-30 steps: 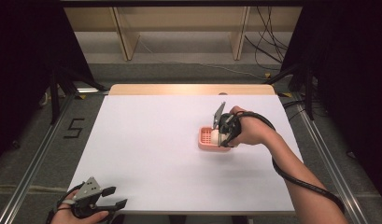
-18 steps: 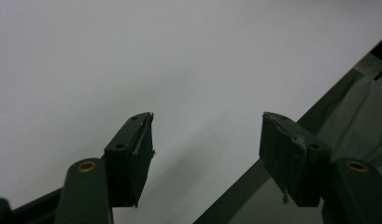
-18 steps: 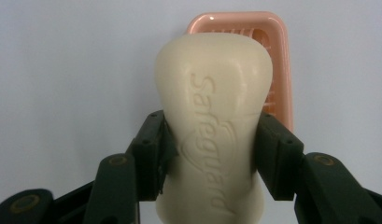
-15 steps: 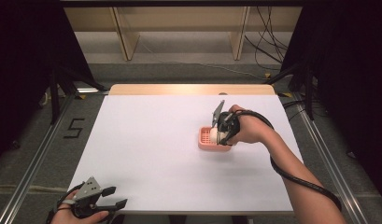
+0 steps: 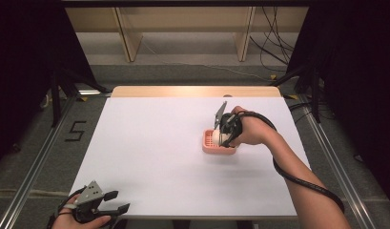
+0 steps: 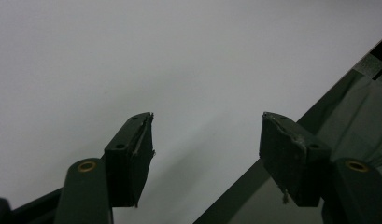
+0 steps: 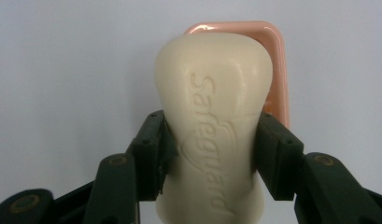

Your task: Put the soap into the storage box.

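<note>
The right gripper [image 7: 209, 154] is clenched on a cream bar of soap [image 7: 214, 121], its two black jaws pressing the bar's long sides around the middle. In the high view that gripper [image 5: 220, 138] sits over a pink soap dish [image 5: 216, 147] toward the right side of the tabletop [image 5: 149, 157], about midway between its near and far edges. From the right gripper view the bar covers most of the dish [image 7: 275, 70], whose rim shows past the soap's far end and along its right side. Whether the bar already rests in the dish or hangs just above it cannot be told.

Compared with the high views of a second and half a second ago, nothing has shifted: the right hand, the soap and the dish are all where they were. That pause most likely means the bar is lined up over the dish and the hold has not been let go, so setting it down and opening is the step left.

The left gripper [image 5: 99, 210] lies released at the near left corner of the tabletop, jaws apart with nothing between them.
</note>
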{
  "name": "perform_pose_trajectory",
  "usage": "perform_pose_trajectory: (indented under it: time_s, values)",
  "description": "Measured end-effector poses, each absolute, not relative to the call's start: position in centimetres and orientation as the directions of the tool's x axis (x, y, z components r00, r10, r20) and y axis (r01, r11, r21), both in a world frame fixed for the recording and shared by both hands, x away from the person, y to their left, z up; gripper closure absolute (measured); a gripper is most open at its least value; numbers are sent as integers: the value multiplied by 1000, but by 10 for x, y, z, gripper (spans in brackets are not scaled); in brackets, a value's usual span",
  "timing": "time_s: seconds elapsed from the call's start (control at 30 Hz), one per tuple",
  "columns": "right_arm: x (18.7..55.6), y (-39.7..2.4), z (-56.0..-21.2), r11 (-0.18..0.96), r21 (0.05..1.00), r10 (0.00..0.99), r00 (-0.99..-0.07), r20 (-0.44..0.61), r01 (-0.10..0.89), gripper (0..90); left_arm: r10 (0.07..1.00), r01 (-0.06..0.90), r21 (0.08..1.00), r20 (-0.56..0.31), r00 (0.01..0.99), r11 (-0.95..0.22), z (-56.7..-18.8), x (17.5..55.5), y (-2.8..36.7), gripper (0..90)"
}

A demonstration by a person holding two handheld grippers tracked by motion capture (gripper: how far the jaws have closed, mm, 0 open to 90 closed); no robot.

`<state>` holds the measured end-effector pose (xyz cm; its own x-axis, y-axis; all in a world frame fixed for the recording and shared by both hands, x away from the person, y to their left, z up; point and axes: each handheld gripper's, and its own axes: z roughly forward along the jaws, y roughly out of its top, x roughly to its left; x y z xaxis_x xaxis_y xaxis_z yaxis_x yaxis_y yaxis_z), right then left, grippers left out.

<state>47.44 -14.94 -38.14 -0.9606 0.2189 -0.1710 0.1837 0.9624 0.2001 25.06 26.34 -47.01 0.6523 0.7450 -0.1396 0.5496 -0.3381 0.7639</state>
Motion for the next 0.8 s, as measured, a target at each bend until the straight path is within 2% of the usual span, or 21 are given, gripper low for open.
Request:
perform_pose_trajectory:
  time_s: [0.13,0.43,0.47,0.53,0.7,0.8]
  values:
    - [478,-148,-382,966,212,189,-964,-184,149,506,744,545,766,-135,654,-340,-470,251,264,346]
    - [481,-145,-385,964,226,186,-965,-183,143,506,741,547,763,-136,657,-345,-470,251,264,346]
    - [484,-145,-386,968,228,152,-970,-189,107,506,740,548,760,-135,659,-349,-469,251,264,346]
    - [484,-145,-386,969,226,146,-970,-192,101,506,740,547,761,-135,659,-349,-470,251,264,346]
    - [483,-144,-387,959,241,195,-964,-179,150,506,742,551,762,-142,655,-341,-470,251,264,346]
    - [487,-144,-387,967,228,164,-965,-205,116,506,743,550,762,-140,654,-340,-470,251,263,346]
